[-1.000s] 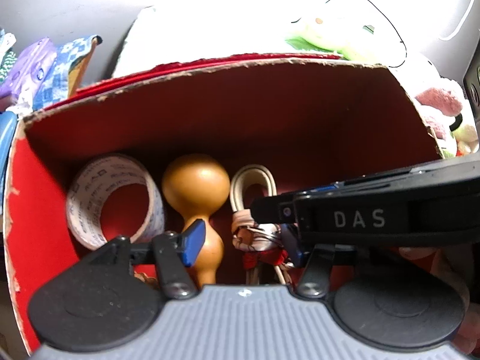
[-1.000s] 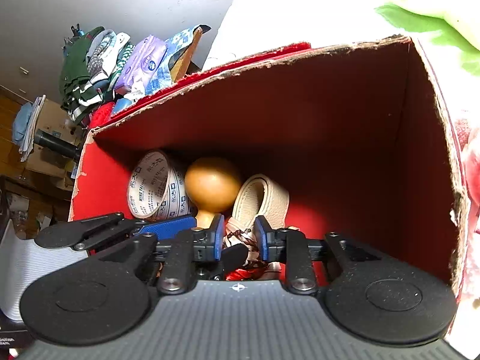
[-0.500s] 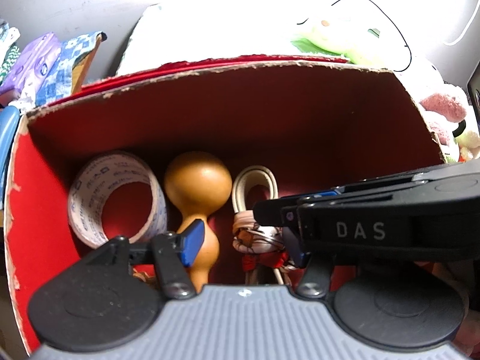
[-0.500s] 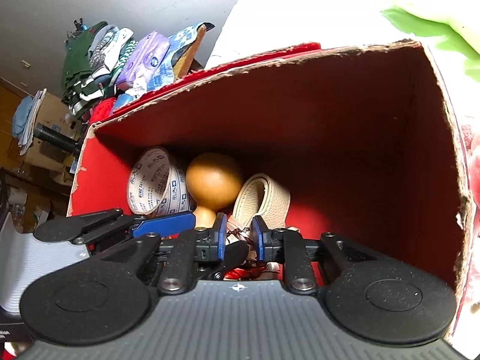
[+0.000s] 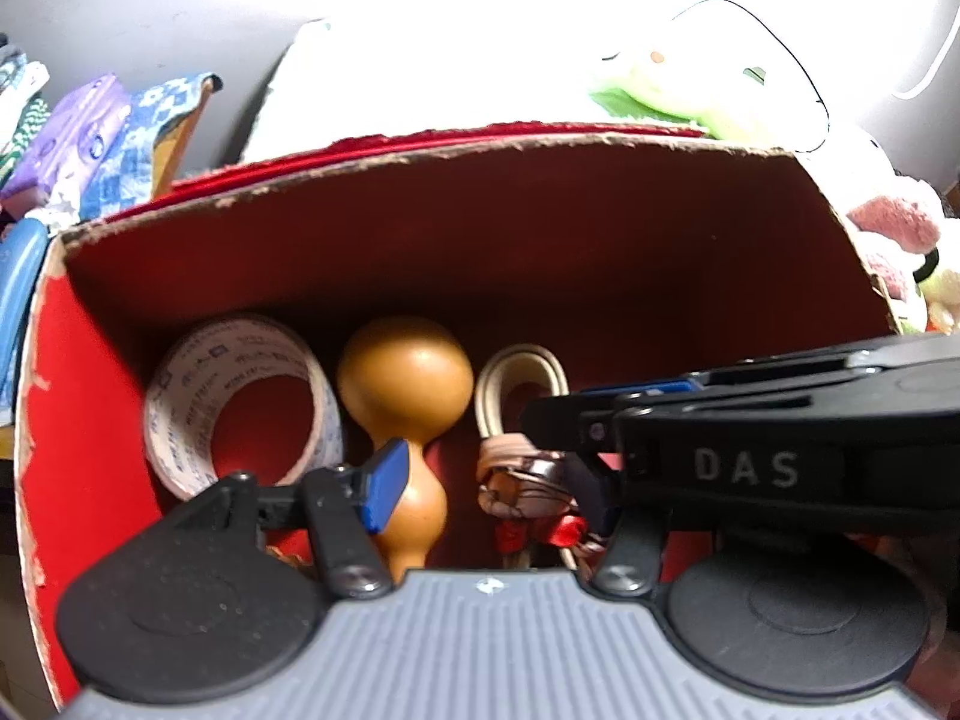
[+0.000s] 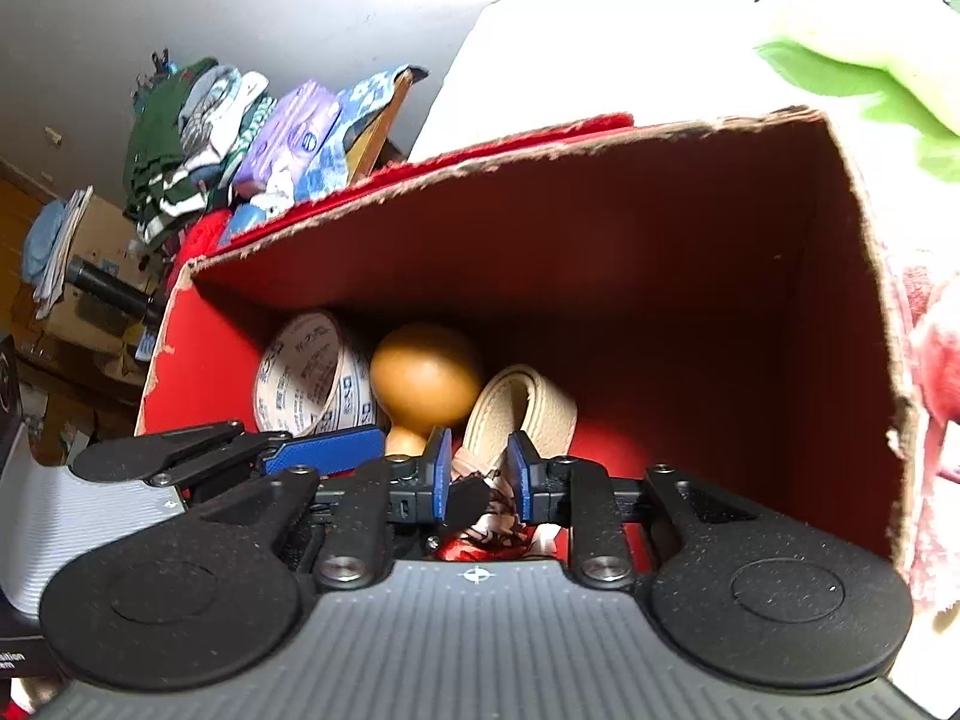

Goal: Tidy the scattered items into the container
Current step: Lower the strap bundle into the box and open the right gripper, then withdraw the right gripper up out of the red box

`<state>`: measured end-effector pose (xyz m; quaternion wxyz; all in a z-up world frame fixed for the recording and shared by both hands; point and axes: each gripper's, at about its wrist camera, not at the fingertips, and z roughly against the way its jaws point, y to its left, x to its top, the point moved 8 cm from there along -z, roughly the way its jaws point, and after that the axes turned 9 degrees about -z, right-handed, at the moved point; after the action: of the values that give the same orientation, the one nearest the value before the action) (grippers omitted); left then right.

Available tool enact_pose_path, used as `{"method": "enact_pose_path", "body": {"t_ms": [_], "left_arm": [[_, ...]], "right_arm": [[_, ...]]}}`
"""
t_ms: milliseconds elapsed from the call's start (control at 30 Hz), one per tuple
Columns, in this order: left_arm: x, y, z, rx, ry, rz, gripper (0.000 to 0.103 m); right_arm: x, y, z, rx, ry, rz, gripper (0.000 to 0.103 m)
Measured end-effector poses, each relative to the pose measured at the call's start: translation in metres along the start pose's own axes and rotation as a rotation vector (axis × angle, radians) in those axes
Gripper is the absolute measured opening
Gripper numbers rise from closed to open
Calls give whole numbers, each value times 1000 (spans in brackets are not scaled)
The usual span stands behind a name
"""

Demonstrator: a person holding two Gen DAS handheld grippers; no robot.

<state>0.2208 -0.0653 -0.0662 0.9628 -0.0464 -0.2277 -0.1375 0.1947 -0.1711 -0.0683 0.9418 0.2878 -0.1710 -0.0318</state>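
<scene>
A red cardboard box (image 5: 540, 228) (image 6: 660, 252) holds a roll of printed tape (image 5: 240, 408) (image 6: 306, 384), a wooden gourd (image 5: 408, 396) (image 6: 426, 378) and a cream belt with a knotted cord and red charms (image 5: 522, 468) (image 6: 528, 408). My left gripper (image 5: 486, 480) is open inside the box, its left fingertip in front of the gourd. My right gripper (image 6: 477, 474) reaches in from the right in the left wrist view (image 5: 576, 438); its jaws stand a little apart around the corded bundle (image 6: 492, 510), with a small dark piece between them.
Folded clothes and packets (image 6: 252, 138) are stacked beyond the box on the left. Plush toys (image 5: 888, 228) lie to the right of the box. A white pillow (image 5: 420, 60) lies behind it. Cardboard boxes (image 6: 78, 312) stand far left.
My right gripper's jaws have parted slightly around the corded bundle. Both views have pulled back and up a little from the box. The items inside have not moved.
</scene>
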Motion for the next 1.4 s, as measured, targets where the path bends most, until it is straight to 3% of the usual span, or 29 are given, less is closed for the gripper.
{"method": "enact_pose_path", "body": {"t_ms": [233, 433, 700, 1233, 1333, 1400], "left_arm": [[1, 2, 0, 32, -16, 1, 63], [1, 4, -1, 47, -23, 3, 67], [3, 6, -1, 68, -32, 2, 68], [3, 9, 2, 126, -54, 10, 70], [4, 9, 7, 128, -69, 5, 72], [4, 10, 14, 132, -80, 10, 80]], "right_arm": [[0, 3, 16, -47, -131, 36, 26], [4, 0, 17, -60, -160, 31, 26], [3, 7, 36, -115, -293, 75, 26], [-22, -3, 69, -172, -391, 21, 29], [-29, -2, 73, -172, -393, 31, 29], [-34, -1, 74, -179, -393, 40, 29]]}}
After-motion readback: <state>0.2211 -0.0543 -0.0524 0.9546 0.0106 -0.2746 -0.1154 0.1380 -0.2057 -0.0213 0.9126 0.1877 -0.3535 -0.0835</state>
